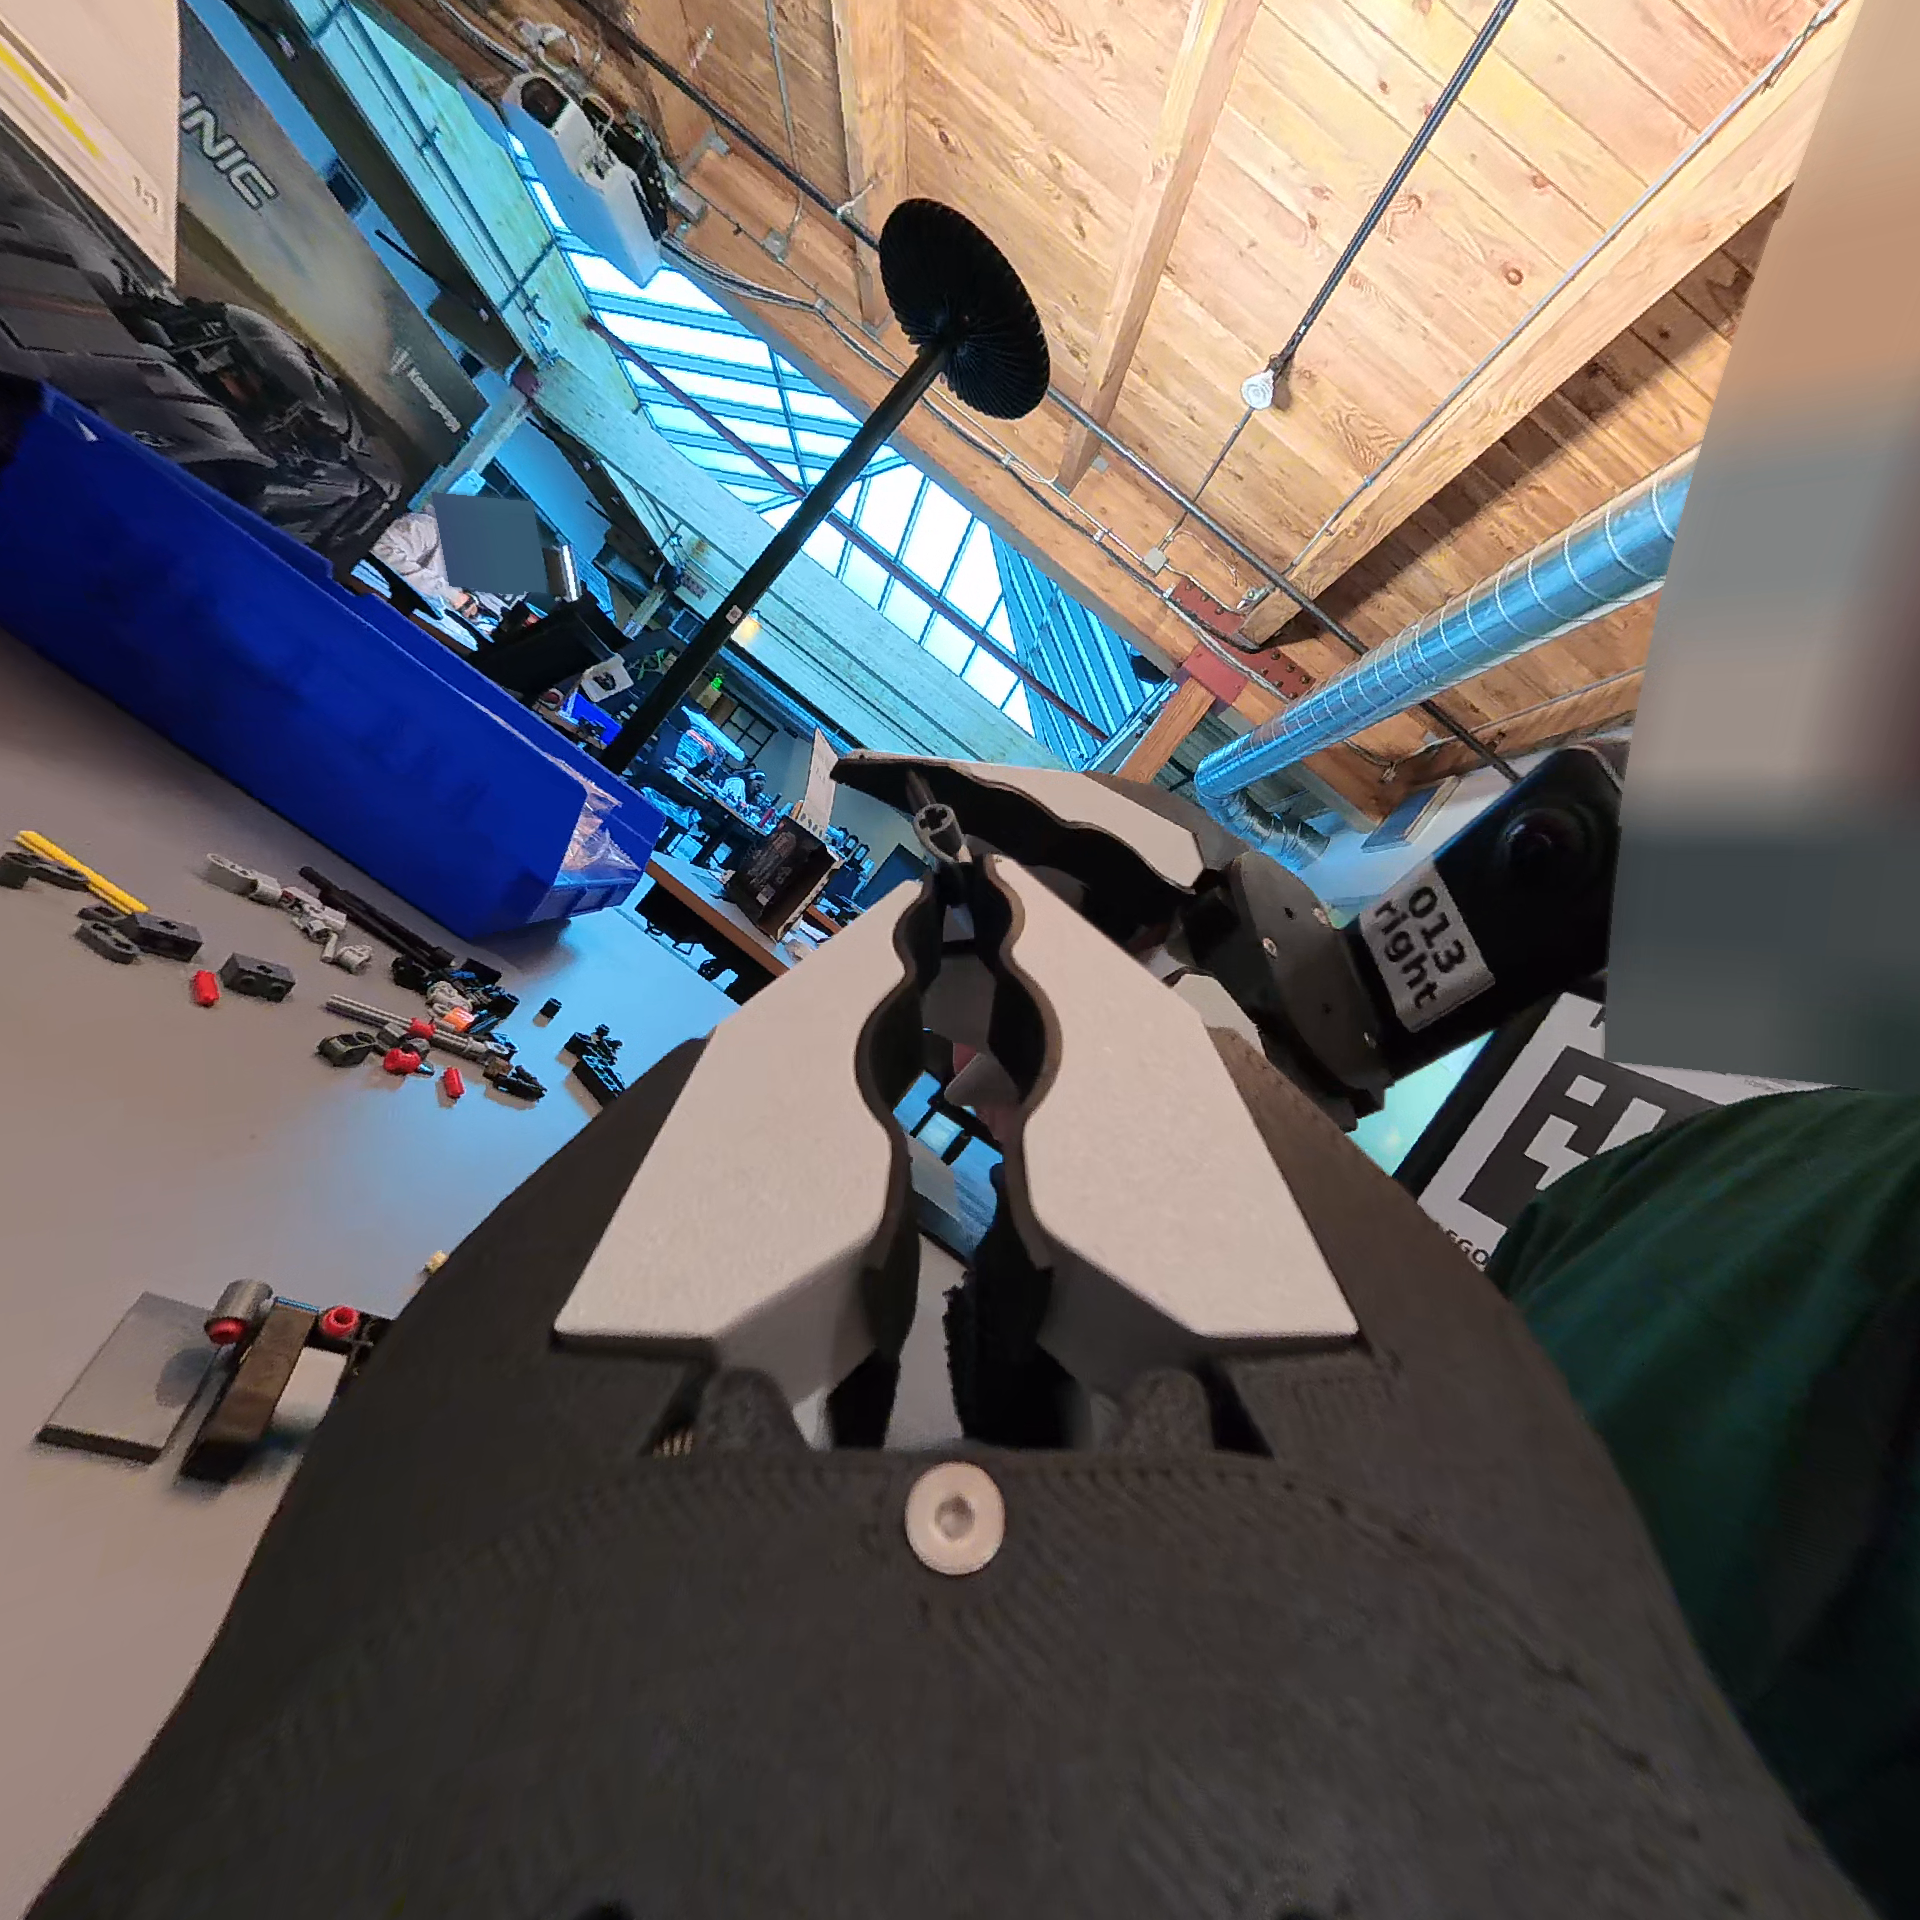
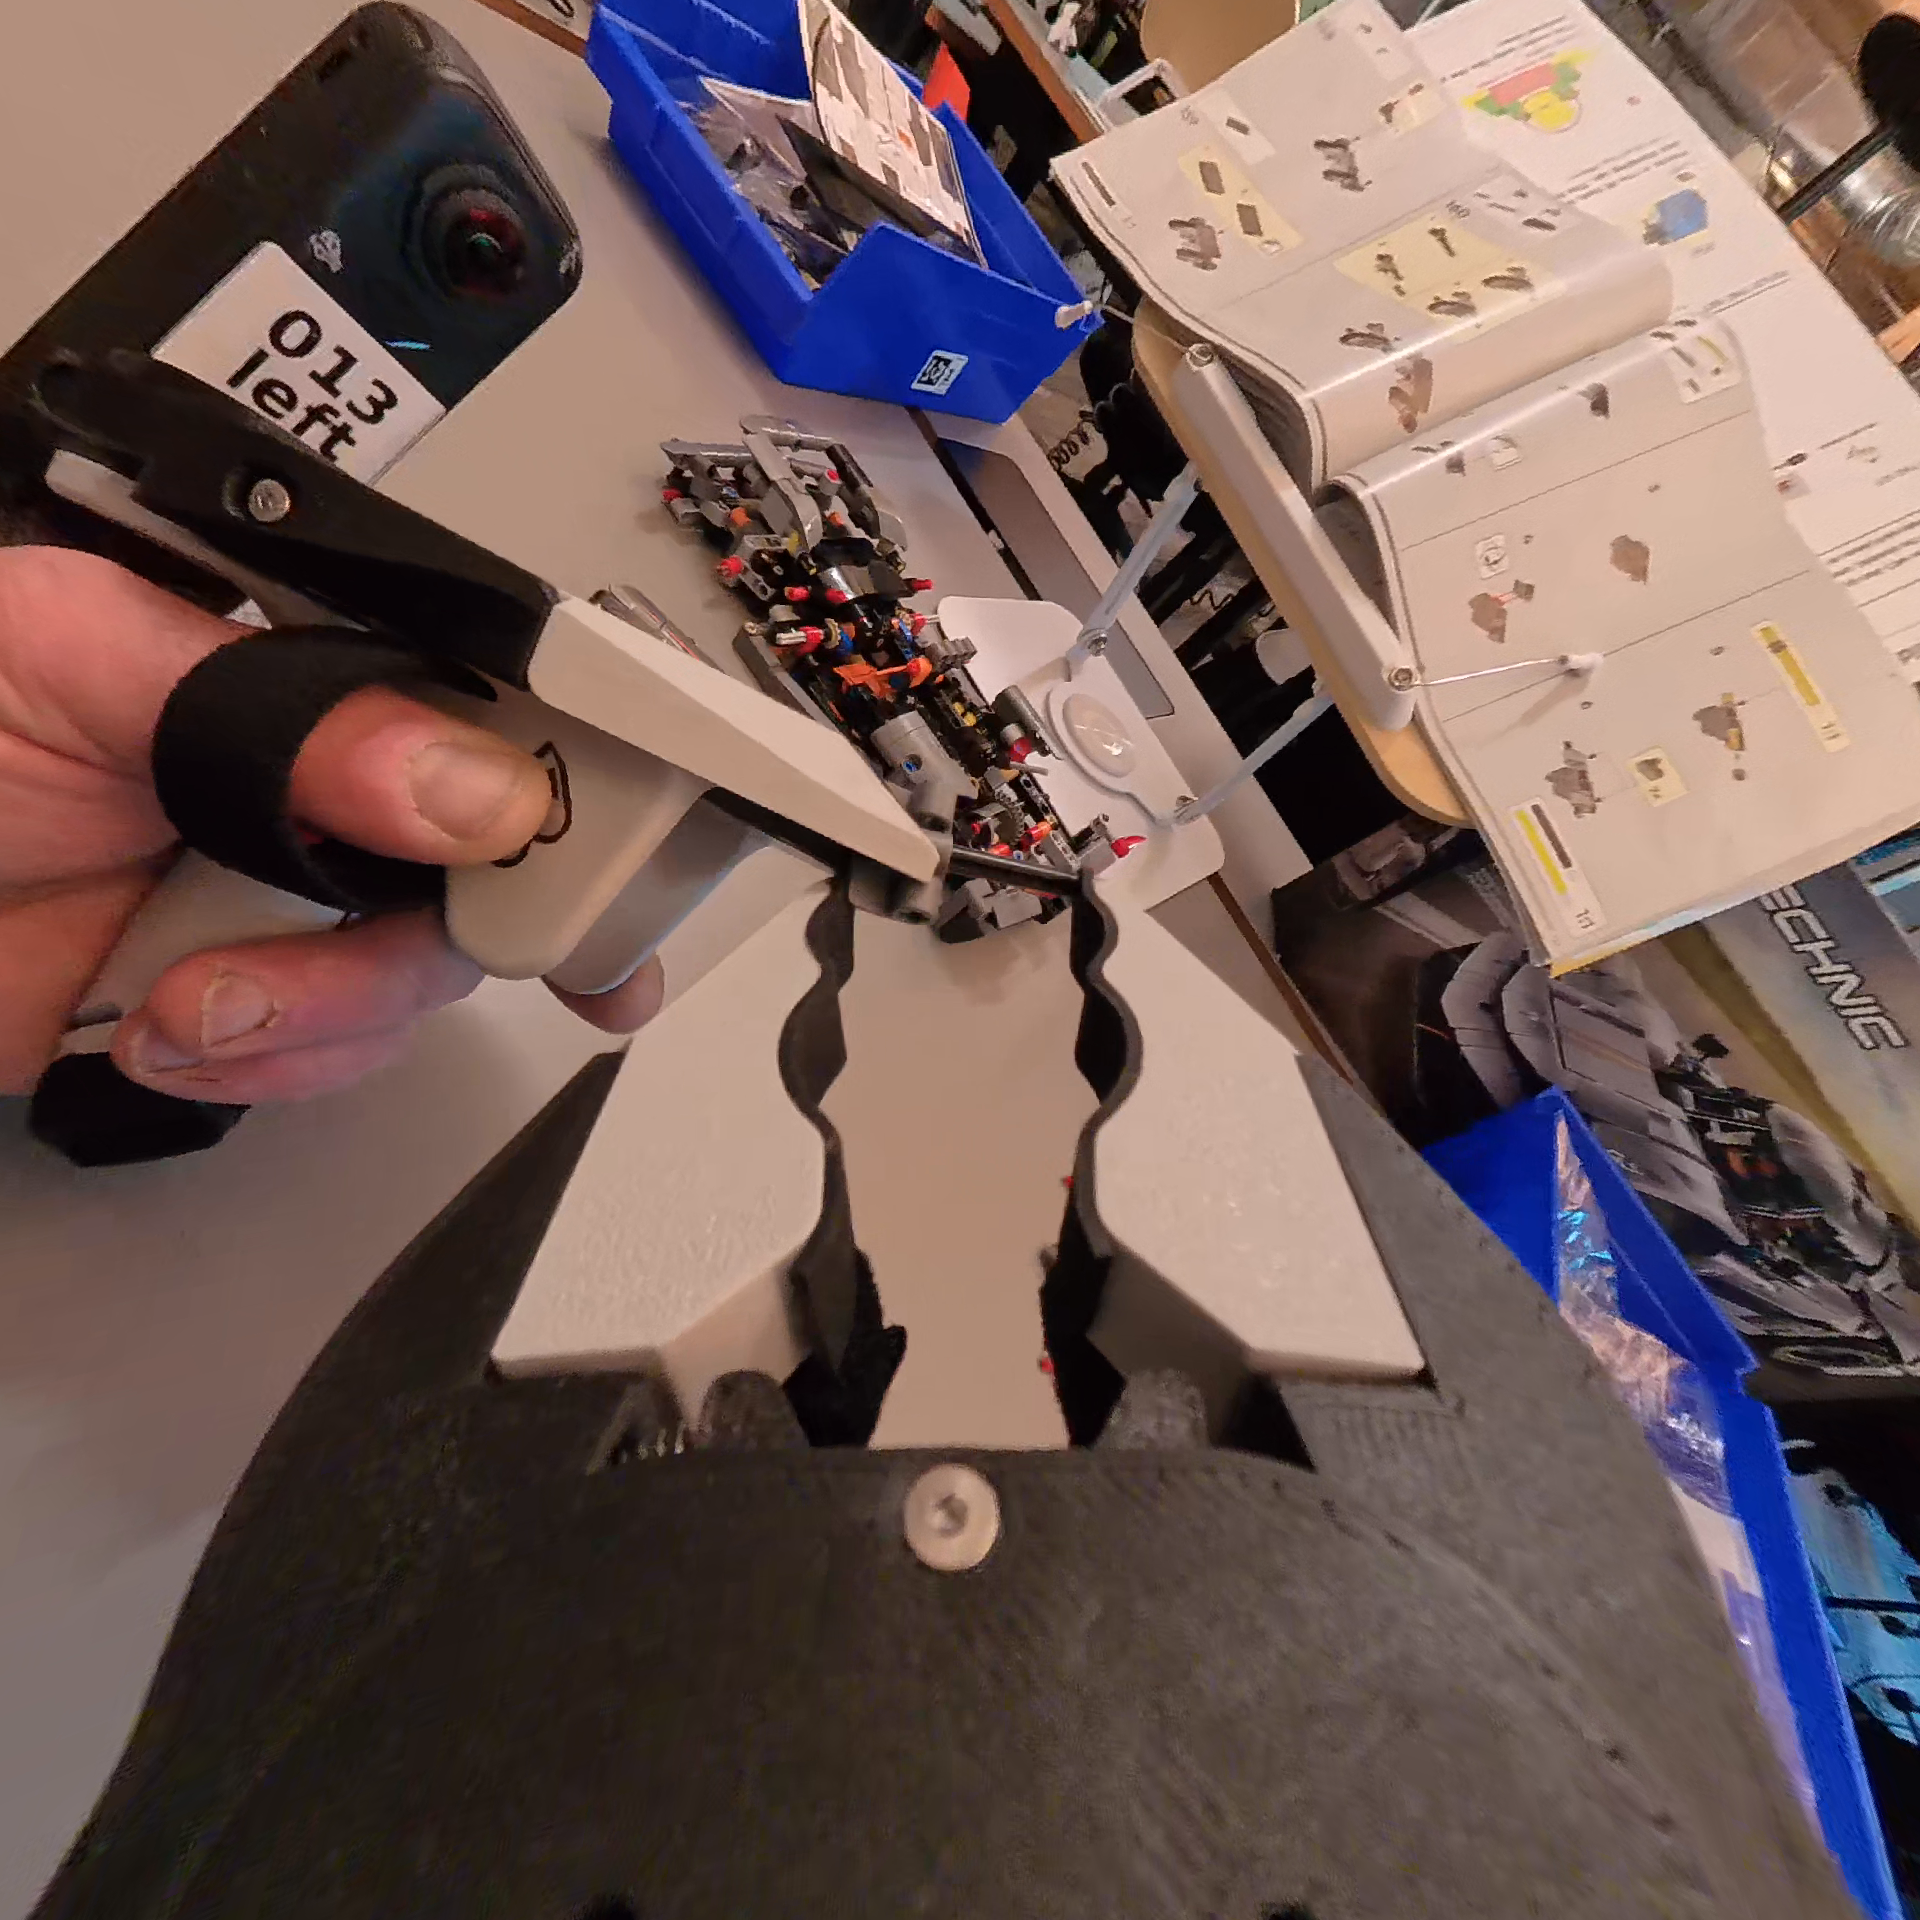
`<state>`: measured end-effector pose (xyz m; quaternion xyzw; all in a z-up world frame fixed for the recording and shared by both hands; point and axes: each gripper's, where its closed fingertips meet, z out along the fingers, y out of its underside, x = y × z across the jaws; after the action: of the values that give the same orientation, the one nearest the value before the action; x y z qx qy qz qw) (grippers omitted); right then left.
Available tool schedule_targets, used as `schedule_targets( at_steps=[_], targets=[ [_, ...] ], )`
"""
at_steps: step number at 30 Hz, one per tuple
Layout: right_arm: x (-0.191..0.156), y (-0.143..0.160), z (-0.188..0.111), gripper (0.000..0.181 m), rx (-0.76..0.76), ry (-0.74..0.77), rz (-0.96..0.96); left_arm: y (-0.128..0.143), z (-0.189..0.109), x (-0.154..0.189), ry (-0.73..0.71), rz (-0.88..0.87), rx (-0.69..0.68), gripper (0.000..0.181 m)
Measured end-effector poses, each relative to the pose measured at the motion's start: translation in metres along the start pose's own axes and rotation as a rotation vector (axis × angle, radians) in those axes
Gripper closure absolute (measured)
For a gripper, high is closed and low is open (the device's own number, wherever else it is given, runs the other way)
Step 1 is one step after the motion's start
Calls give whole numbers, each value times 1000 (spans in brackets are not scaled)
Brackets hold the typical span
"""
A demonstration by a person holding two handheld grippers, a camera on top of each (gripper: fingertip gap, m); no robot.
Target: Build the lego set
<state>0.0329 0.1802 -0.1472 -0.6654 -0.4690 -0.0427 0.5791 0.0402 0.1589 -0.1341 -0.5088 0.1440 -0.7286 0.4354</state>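
Right wrist view: right gripper (image 2: pixel 961 899) tilted down over the grey table (image 2: pixel 260 1299), jaws apart with a clear gap. A thin black axle (image 2: pixel 1013 868) spans across the tips, far end touching the right-hand fingertip (image 2: pixel 1091 904); can't tell if it is pinched. Left gripper (image 2: pixel 914 868) comes in from the left, held by a hand (image 2: pixel 239 831), jaws closed on a small grey lego piece (image 2: pixel 894 888) the axle sticks out of. Partly built lego model (image 2: pixel 831 644) lies on the table just beyond both tips. Open instruction booklet (image 2: pixel 1507 416) on a stand upper right, blue bin (image 2: pixel 883 312) behind the model.

Left wrist view: left gripper (image 1: pixel 961 883) points up toward the wooden ceiling, fingers nearly together, grey piece with a cross hole (image 1: pixel 940 831) right at the tips. Right gripper (image 1: pixel 1039 810) meets it from the right. Loose lego parts (image 1: pixel 416 1018) are scattered on the table at left, well apart from the tips, next to a blue bin (image 1: pixel 312 707).
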Motion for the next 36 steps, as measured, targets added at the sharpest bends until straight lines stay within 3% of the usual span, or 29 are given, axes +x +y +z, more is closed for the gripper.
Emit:
schedule_targets(
  at_steps=[11, 27, 34, 36],
  targets=[
    [0, 5, 4, 140, -65, -8, 24, 4, 2, -5, -35, 72, -36, 177],
    [1, 8, 5, 143, -95, 46, -90, 6, 1, -8, -36, 88, -49, 177],
    [-4, 10, 9, 140, -66, -31, -9, 8, -2, -12, -63, 106, -65, 177],
    [-6, 5, 7, 132, -32, -42, 1, 10, 0, -9, -61, 131, -90, 177]
  ],
)
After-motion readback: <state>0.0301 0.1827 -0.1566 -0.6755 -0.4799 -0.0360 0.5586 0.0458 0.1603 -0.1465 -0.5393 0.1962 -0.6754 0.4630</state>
